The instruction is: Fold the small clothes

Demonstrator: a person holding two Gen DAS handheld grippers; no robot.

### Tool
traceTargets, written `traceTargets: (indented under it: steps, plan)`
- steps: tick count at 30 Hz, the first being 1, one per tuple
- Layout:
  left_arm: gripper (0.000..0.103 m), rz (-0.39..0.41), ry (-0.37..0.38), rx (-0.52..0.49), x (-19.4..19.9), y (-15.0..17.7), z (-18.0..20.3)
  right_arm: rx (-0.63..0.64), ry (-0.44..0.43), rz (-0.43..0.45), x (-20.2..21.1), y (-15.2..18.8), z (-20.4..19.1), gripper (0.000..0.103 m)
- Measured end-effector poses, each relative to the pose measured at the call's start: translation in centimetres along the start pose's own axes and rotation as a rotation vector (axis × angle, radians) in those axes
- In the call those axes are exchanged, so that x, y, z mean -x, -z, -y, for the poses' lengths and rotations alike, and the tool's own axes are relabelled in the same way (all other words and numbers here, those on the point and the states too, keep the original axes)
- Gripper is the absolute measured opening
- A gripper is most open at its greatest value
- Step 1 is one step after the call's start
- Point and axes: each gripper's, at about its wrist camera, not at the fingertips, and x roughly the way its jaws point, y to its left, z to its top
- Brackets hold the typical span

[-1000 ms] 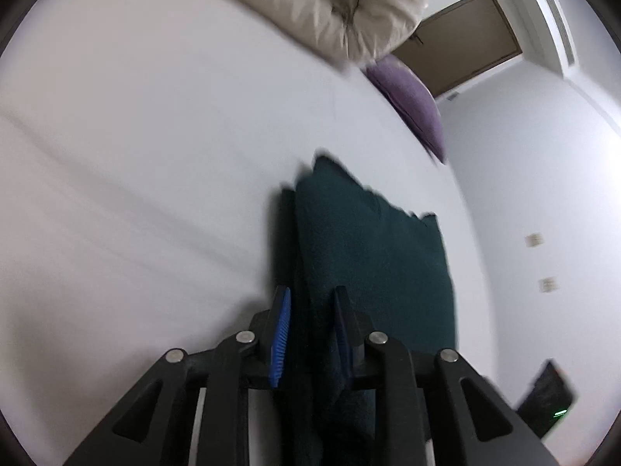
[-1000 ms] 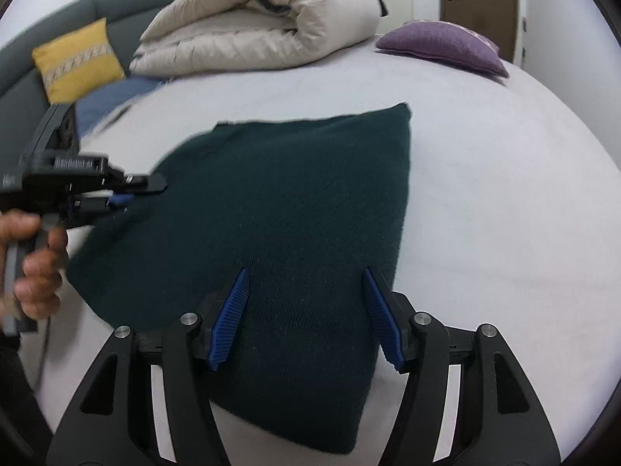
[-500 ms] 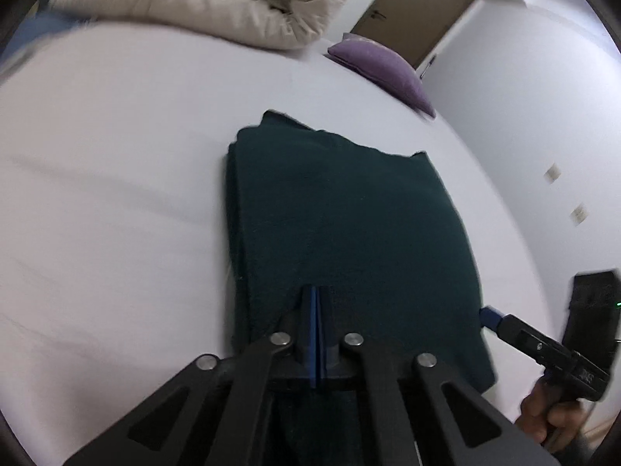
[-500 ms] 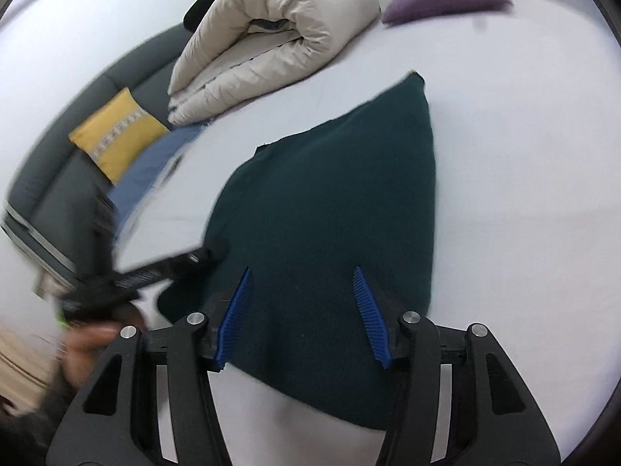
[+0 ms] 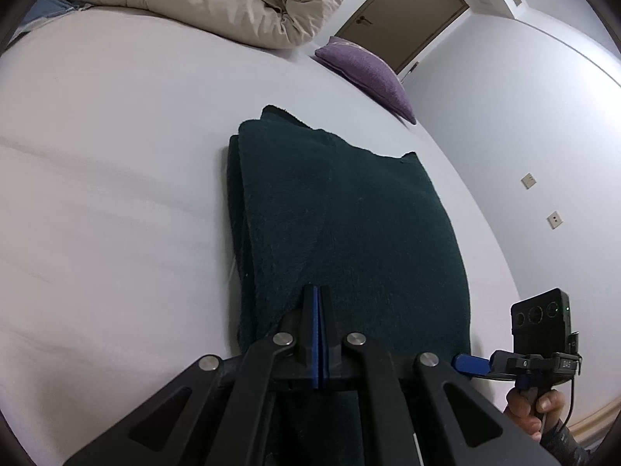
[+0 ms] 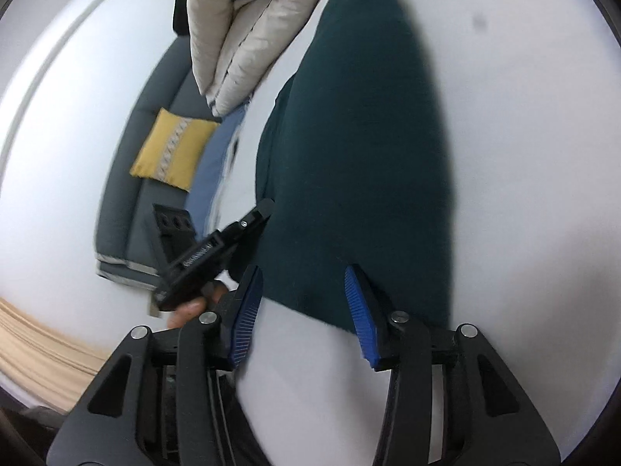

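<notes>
A dark green folded garment (image 5: 341, 225) lies flat on the white bed sheet (image 5: 116, 194); it also shows in the right wrist view (image 6: 361, 147). My left gripper (image 5: 317, 303) is shut with nothing between its pads, its tips over the garment's near edge. My right gripper (image 6: 306, 303) is open and empty, just off the garment's near edge. The right gripper shows in the left wrist view (image 5: 473, 363) at the garment's near right corner. The left gripper shows in the right wrist view (image 6: 217, 248).
A rolled beige duvet (image 5: 217, 4) lies at the far side of the bed, with a purple pillow (image 5: 368, 73) beside it. A grey sofa (image 6: 155, 128) with a yellow cushion (image 6: 174, 151) stands past the bed. A brown door (image 5: 403, 15) is behind.
My left gripper closed from open and now sits over the garment's near edge. My right gripper pulled back off the garment and rolled, staying open.
</notes>
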Motion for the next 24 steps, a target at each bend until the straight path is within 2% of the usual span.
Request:
traceTargets:
  steps: [3,5,6,7,9,12,15,18,20,24]
  plan:
    - [0.005,-0.002,0.015,0.022,0.7,-0.2,-0.3,0.048,0.042,-0.028,1.1,0.3,-0.3,0.042]
    - [0.005,0.012,-0.013,0.013,1.8,-0.5,0.3,0.074,0.062,-0.022,2.4,0.0,-0.9,0.045]
    - [0.011,0.034,-0.038,0.006,2.8,-0.9,0.8,0.091,0.064,0.01,3.6,-0.7,-1.4,0.045]
    - [0.028,0.06,-0.061,-0.003,3.5,-1.3,1.3,0.098,0.062,0.032,4.3,-1.2,-1.6,0.045]
    - [0.041,0.119,-0.084,-0.021,5.0,-2.5,2.7,0.09,0.032,0.092,5.7,-3.7,-2.3,0.045]
    - [0.042,0.119,-0.036,-0.045,4.3,-5.0,4.6,0.09,0.021,0.113,4.7,-7.7,-3.3,0.045]
    - [0.042,0.08,-0.071,-0.079,1.0,-6.5,5.6,0.074,0.009,0.11,1.9,-11.5,-3.7,0.045]
    - [0.042,0.017,-0.099,-0.034,-2.5,-7.1,4.0,0.023,-0.002,0.088,-1.9,-15.1,-3.1,0.045]
    - [0.035,-0.009,-0.12,-0.018,-4.0,-7.0,2.6,-0.03,0.033,0.072,-3.8,-16.9,-1.9,0.044]
    - [0.026,-0.009,-0.05,0.032,-4.2,-6.8,0.5,-0.081,0.062,0.12,-4.9,-19.9,0.2,0.044]
